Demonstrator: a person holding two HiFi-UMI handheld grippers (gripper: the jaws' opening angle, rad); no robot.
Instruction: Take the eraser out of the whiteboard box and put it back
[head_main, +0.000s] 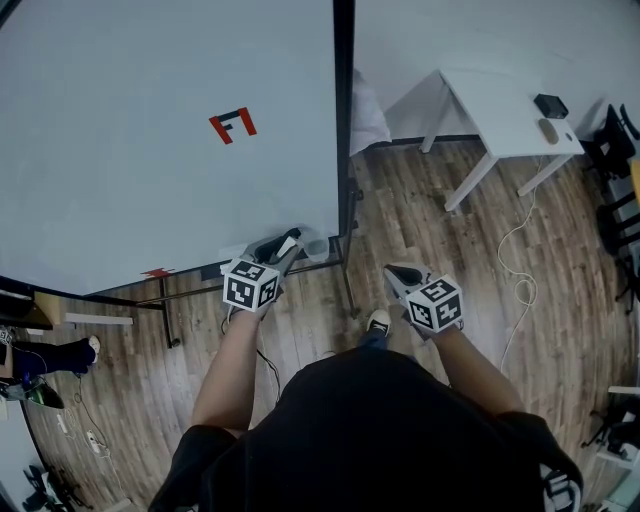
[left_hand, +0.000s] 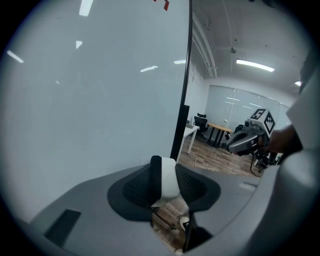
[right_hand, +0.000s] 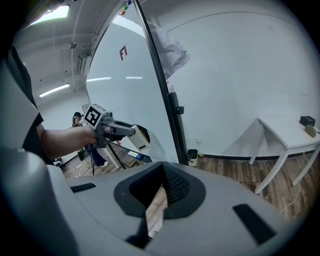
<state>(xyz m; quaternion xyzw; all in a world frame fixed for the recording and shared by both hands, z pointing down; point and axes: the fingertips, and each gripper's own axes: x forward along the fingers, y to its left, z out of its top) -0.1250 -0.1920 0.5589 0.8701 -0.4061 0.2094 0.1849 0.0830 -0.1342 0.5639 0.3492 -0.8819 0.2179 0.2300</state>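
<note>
Currently your left hand-held gripper (left_hand: 169, 192) is clenched on the eraser (left_hand: 166, 175): the white-and-black block sits upright between the two pads, gripped on its flat faces. From the head view, that eraser (head_main: 289, 244) hangs just beside the small translucent whiteboard box (head_main: 318, 248), at the lower right corner of the whiteboard (head_main: 150, 150), and it looks clear of the box rather than inside it.

Your right hand-held gripper (right_hand: 161, 192) is released. Its jaws stand apart with only wooden floor showing through the gap, and it is held well off to the right of the board's frame.

Progress, as judged: the take-out half looks done, since the eraser is out and in your grip. Returning it to the box and letting go is left.
</note>
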